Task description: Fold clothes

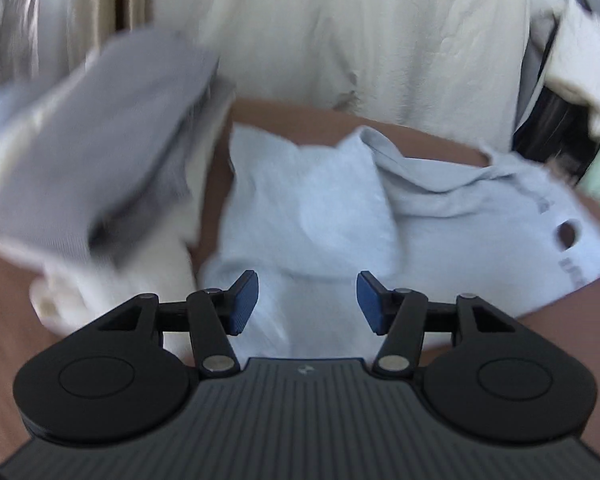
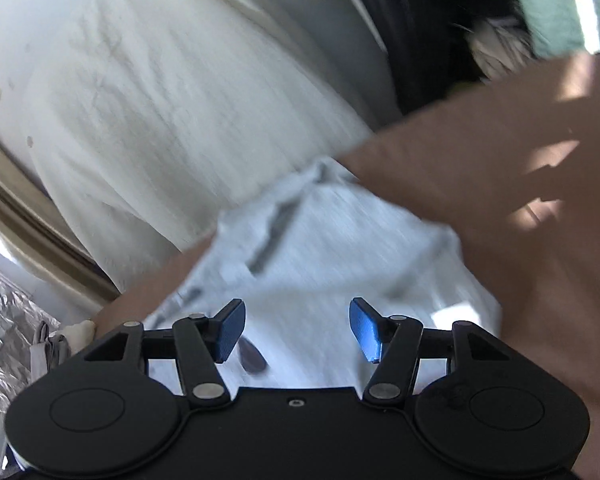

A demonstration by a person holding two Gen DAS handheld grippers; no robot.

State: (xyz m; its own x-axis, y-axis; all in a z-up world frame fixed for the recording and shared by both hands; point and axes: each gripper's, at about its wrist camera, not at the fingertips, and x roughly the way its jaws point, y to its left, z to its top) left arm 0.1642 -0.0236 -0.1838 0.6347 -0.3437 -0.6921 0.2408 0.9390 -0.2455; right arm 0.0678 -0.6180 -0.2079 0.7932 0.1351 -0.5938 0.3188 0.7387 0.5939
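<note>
both the left gripper (image 1: 306, 303) and right gripper (image 2: 297, 330) gape empty above a pale blue garment (image 1: 312, 200).

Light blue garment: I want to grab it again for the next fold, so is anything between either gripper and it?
Nothing visible. The left gripper and right gripper both hang open directly over the light blue garment; the folded grey pile sits off to the side.

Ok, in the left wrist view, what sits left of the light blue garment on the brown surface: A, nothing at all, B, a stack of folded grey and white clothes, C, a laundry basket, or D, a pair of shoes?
B: a blurred stack of folded grey and white clothes lies just left of the light blue garment on the brown surface.
</note>
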